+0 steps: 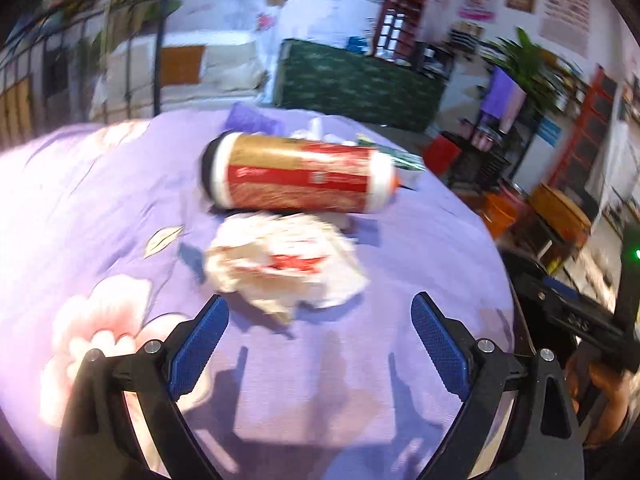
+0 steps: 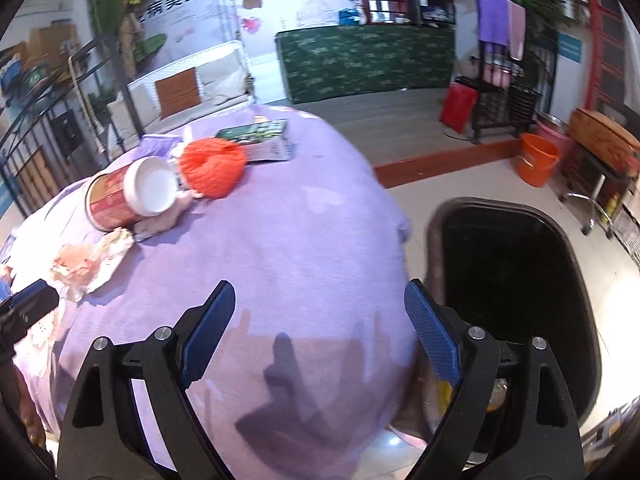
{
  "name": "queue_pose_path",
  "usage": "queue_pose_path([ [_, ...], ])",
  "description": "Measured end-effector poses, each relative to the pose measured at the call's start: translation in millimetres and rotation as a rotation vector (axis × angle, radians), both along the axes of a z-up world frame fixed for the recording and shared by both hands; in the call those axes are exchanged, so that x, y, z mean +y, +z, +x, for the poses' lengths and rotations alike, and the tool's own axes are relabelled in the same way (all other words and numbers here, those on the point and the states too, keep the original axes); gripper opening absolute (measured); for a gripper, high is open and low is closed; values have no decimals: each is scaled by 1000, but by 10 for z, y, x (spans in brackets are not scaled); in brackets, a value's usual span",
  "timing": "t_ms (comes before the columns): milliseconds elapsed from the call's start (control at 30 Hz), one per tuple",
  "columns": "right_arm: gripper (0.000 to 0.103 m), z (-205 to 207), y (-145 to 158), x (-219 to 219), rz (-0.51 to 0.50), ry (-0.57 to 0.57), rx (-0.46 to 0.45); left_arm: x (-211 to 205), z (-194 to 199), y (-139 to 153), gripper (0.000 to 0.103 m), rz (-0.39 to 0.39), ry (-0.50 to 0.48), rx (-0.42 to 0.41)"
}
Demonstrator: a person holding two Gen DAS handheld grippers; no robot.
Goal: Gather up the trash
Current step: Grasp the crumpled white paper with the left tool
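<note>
A crumpled white and red paper wrapper (image 1: 286,264) lies on the purple flowered tablecloth (image 1: 100,208), just ahead of my open, empty left gripper (image 1: 320,312). Behind it a red and gold cylindrical can (image 1: 300,174) lies on its side. In the right wrist view the same wrapper (image 2: 90,262) and can (image 2: 128,196) lie at the far left, with an orange crumpled ball (image 2: 212,166) and a green packet (image 2: 260,136) beyond. My right gripper (image 2: 320,308) is open and empty over the tablecloth (image 2: 280,240), next to a black trash bin (image 2: 516,300).
The bin stands on the floor at the table's right edge. An orange bucket (image 2: 538,158) and a red box (image 2: 458,106) sit on the floor further back. A green patterned counter (image 2: 366,62) and a white bench (image 2: 188,88) stand behind the table.
</note>
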State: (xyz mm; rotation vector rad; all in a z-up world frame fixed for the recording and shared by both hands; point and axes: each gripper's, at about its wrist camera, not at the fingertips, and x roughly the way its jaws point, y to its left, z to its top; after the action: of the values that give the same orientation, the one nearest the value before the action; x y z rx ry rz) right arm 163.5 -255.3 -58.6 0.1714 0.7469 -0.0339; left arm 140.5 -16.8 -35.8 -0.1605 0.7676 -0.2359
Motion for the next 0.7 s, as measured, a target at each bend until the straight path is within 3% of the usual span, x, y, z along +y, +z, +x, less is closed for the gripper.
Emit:
queue_pose_path([
  [133, 86, 45, 18, 181, 0, 38, -1, 285, 225, -86, 89, -103, 61, 71],
  [300, 86, 83, 80, 302, -18, 85, -8, 422, 556, -248, 82, -158, 61, 165],
  [433, 86, 188, 217, 451, -54, 178, -33, 467, 759, -333, 66, -228, 54, 230],
  [567, 86, 368, 386, 690, -104, 278, -62, 435, 766, -408, 39, -248, 27, 267],
  [700, 86, 489, 452, 909, -144, 342, -75, 463, 630, -420, 19, -231, 36, 256],
])
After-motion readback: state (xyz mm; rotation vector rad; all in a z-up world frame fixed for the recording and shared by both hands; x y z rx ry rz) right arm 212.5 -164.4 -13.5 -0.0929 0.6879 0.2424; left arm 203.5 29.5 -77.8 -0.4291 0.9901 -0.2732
